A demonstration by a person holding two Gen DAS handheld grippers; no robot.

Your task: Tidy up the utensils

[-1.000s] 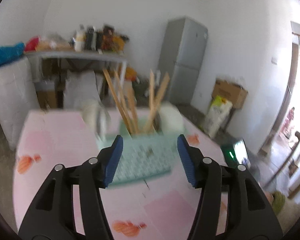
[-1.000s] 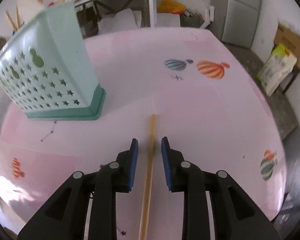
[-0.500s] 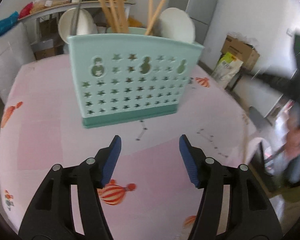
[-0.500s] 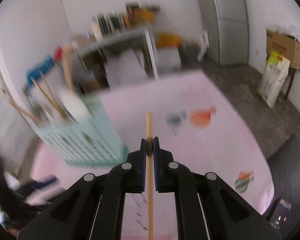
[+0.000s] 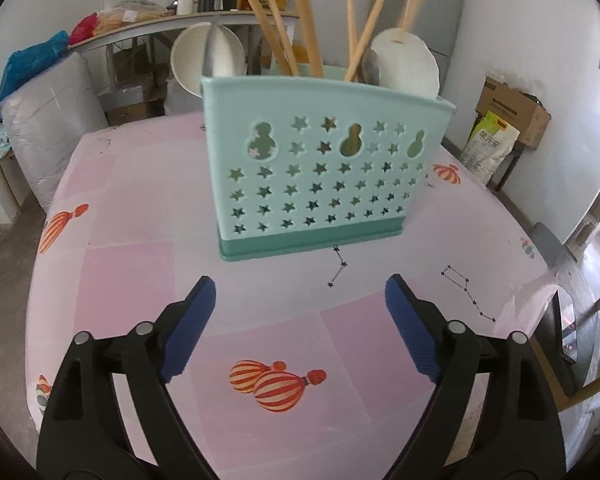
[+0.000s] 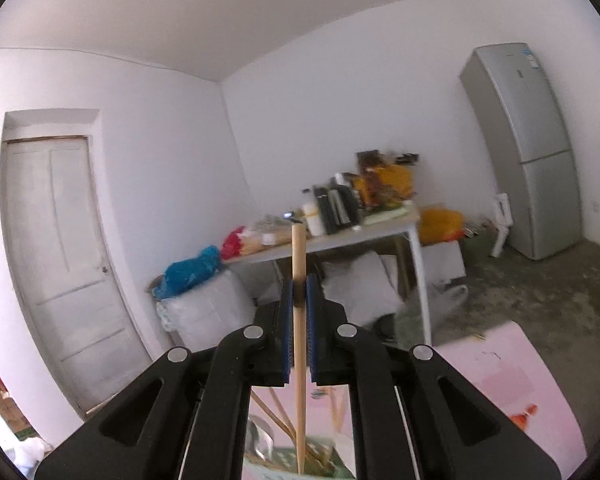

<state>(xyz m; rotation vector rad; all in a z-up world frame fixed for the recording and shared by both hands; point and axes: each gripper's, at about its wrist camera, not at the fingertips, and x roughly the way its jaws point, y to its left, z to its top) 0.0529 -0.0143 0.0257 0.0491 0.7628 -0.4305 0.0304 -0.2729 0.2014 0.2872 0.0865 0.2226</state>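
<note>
Ahead of the widening, empty left gripper (image 5: 296, 304), a pink balloon-print tablecloth (image 5: 132, 280) is carrying a teal utensil caddy (image 5: 320, 176); a grey fridge (image 6: 528, 152) is standing beyond. Right gripper (image 6: 299, 300) is clamping a wooden chopstick (image 6: 299, 264). No writing is reading clearly.

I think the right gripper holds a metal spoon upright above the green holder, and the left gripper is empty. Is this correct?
Not quite. The right gripper holds a wooden chopstick, not a metal spoon; the right wrist view shows it clamped upright, its lower tip above the green holder. The rest stands: the left gripper is empty, its fingers opening.
</note>
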